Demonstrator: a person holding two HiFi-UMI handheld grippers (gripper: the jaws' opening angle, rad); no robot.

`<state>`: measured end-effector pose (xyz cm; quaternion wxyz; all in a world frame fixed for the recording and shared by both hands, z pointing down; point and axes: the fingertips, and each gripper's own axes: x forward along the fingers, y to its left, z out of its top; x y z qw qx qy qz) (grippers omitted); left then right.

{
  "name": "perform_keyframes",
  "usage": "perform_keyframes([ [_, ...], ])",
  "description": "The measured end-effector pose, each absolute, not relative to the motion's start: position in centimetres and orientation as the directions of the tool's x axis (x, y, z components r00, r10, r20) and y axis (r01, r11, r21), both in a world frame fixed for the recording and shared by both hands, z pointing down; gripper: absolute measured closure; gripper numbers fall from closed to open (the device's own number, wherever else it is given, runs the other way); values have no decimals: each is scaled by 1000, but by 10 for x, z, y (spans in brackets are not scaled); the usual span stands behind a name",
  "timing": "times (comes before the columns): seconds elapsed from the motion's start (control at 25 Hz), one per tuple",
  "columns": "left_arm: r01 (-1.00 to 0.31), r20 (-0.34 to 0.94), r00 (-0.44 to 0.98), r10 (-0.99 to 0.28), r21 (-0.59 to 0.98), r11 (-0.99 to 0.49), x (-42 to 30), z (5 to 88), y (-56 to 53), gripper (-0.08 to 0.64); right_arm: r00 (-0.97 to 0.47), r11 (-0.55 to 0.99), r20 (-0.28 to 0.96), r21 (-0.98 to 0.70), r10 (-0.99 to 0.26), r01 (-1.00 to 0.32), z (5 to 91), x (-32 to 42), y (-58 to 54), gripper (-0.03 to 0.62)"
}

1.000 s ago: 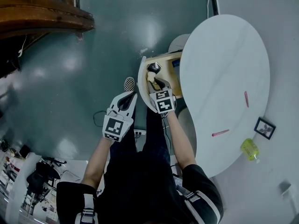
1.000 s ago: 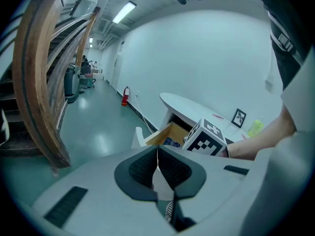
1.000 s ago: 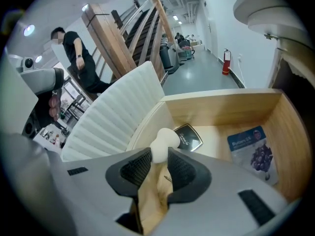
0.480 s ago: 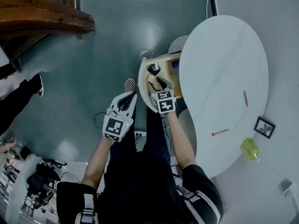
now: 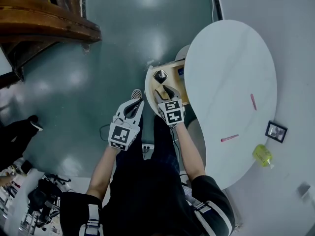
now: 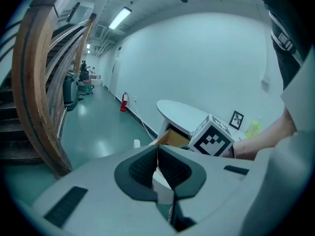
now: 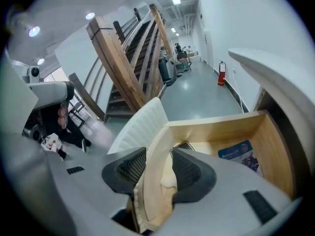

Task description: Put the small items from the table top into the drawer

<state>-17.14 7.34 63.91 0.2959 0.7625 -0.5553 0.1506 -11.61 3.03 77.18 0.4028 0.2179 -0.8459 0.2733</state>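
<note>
- The right gripper [image 5: 164, 92] hangs over the open pale-wood drawer with a white curved front [image 5: 147, 85]. Its jaws have just been opening and stand apart, gripping nothing. A small cream rounded item [image 7: 168, 178] lies released on the drawer floor below the gap.
- The drawer's front wall runs up between those jaws in the right gripper view. A sideways pull could likely catch a jaw on that wall and jolt the drawer.
- The left gripper [image 5: 137, 103] is clenched on nothing, out over the teal floor to the left of the drawer. Idle there, it could knock the white front if it swings right.
- Already in the drawer are a black square item [image 5: 160, 75] at the far end and a blue printed booklet [image 7: 241, 155] to the right. A careless drop could land on either.
- Two thin pink sticks [image 5: 253, 101] [image 5: 229, 138] lie on the white oval table top [image 5: 231, 73], well to the right of the drawer.
- Flat and slim, they may slip from the pads or skid off the edge.
- A small black picture frame [image 5: 276, 131] and a yellow-green bottle [image 5: 262, 155] sit near the nearer stick. A wide reach might topple them.
</note>
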Motion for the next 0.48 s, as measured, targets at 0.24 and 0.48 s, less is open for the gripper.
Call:
perform_keyframes([
  [0.24,-943,532,324,-782,254,-217,-169,604,72,540,-621,783,755,-248,-213,-570,717,-116,26,436],
  [0.48,-946,488,320,-813,216,-242,-165,560,66,540,-660,801,697,-210,-280,-561,651,-113,20,474],
])
